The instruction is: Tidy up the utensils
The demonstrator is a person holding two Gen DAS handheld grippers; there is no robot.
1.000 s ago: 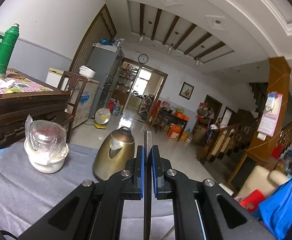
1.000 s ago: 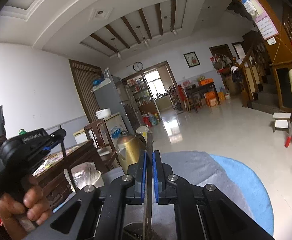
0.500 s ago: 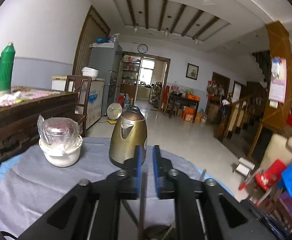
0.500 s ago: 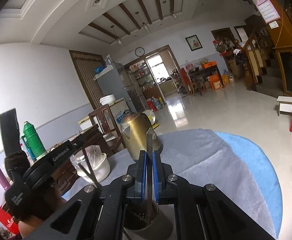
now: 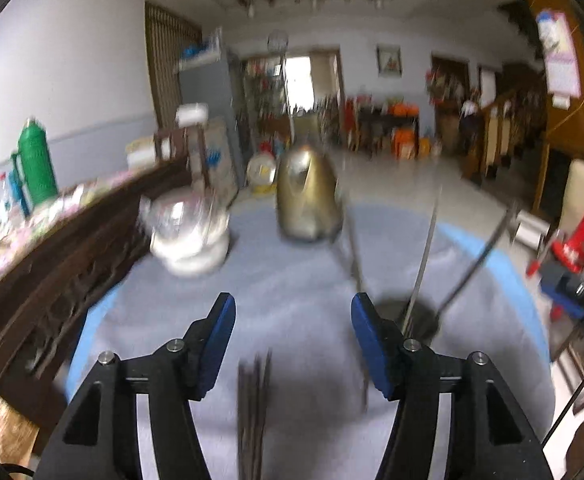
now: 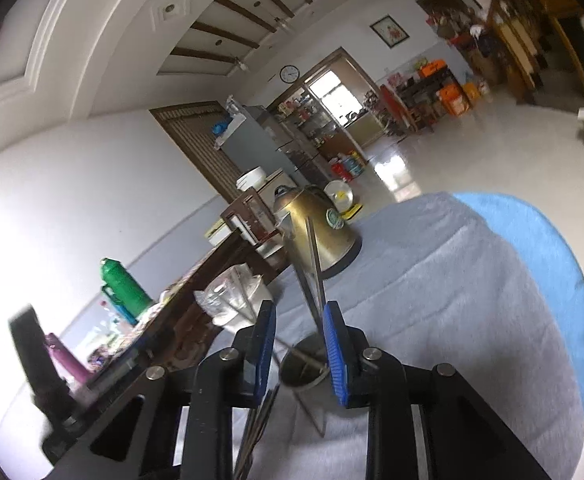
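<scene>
A dark metal utensil holder (image 5: 408,316) stands on the grey cloth (image 5: 292,280), with several thin metal utensils (image 5: 424,256) leaning out of it. My left gripper (image 5: 294,344) hovers just left of the holder. Its jaws are opening and nothing is between them. Dark chopsticks (image 5: 253,400) lie on the cloth below it. In the right wrist view the holder (image 6: 304,368) sits right under my right gripper (image 6: 300,350). Its jaws are opening around a flat metal utensil (image 6: 316,276) that stands in the holder, free of the pads. More chopsticks (image 6: 255,420) lie beneath.
A brass kettle (image 5: 308,196) and a white bowl holding a plastic-wrapped glass (image 5: 189,236) stand at the far side of the cloth. A dark wooden table (image 5: 51,264) with a green thermos (image 5: 35,160) is on the left. The round table's blue edge (image 6: 552,260) curves on the right.
Both grippers came down towards the holder while shut on thin utensils, then opened. The utensils now stand in the holder. The left gripper has shifted left of it.
</scene>
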